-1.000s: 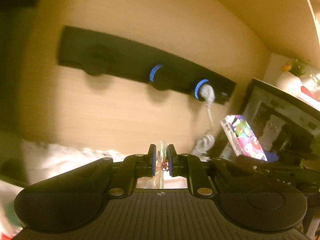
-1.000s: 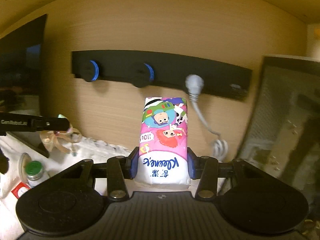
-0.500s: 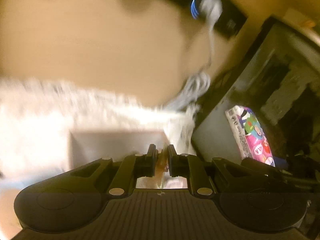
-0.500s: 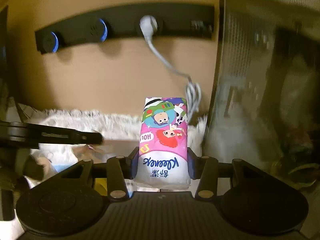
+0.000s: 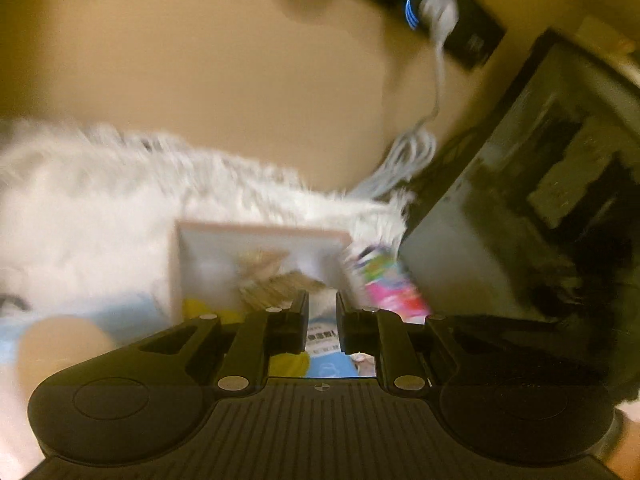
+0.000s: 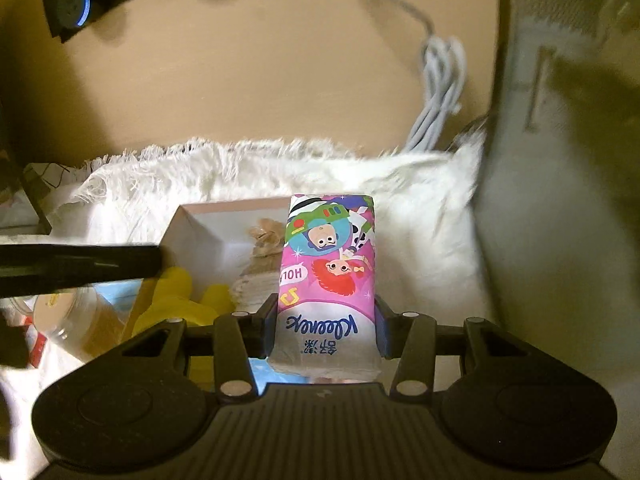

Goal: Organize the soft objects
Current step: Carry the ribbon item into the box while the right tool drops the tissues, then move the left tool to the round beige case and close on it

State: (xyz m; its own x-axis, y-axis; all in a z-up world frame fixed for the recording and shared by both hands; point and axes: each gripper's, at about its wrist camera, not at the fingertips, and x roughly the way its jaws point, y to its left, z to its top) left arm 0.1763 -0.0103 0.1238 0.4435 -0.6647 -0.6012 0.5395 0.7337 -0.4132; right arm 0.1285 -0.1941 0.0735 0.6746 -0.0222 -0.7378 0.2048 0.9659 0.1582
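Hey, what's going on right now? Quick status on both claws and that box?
Right gripper clamped on colourful cartoon Kleenex tissue pack, above open pink-rimmed white box. Left gripper slightly open, nothing between fingers. Box holds beige cloth bundle and yellow soft toy; room tight.

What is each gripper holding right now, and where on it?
The right gripper clamps the Kleenex tissue pack across its sides near the bottom end. The left gripper shows nothing between its slightly parted fingers.
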